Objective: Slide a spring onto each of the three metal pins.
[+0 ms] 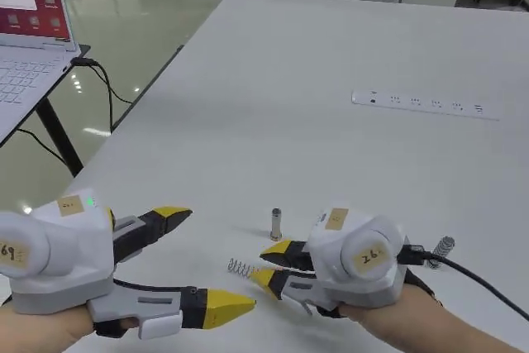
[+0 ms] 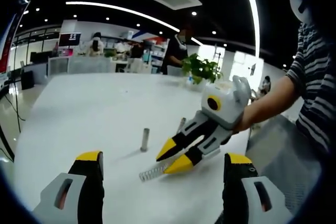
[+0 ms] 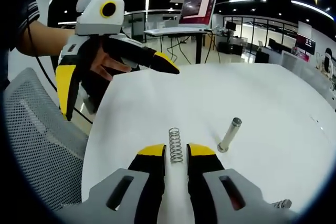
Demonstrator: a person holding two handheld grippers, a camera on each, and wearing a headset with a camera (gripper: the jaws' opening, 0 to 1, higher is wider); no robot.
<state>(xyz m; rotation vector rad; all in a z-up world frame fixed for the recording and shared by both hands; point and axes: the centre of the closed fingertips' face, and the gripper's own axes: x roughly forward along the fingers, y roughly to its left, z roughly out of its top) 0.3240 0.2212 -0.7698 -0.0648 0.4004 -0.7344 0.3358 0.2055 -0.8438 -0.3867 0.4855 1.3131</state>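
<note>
The open silver laptop point(image 1: 25, 72) is cut off by the head view's left edge. Near the white table's point(image 1: 331, 80) front edge, a small coiled metal spring point(image 1: 445, 246) lies partly hidden behind a black cable point(image 1: 483, 285).

On the tabletop point(image 1: 331, 64) a pin point(image 1: 276, 224) stands upright near the near edge. A spring point(image 1: 240, 268) lies flat just left of it and nearer. The right hand-held gripper point(image 1: 263, 262) sits right of this spring, with its tips pointing left and the spring's end between them. The left hand-held gripper point(image 1: 216, 258) is at the near left, apart from the spring. A second spring point(image 1: 444, 247) lies at the near right, beyond the right hand-held gripper. A power strip point(image 1: 426, 105) lies far to the right. At the far left, off the tabletop, a laptop point(image 1: 25, 31) rests on a side stand point(image 1: 59, 134).
</note>
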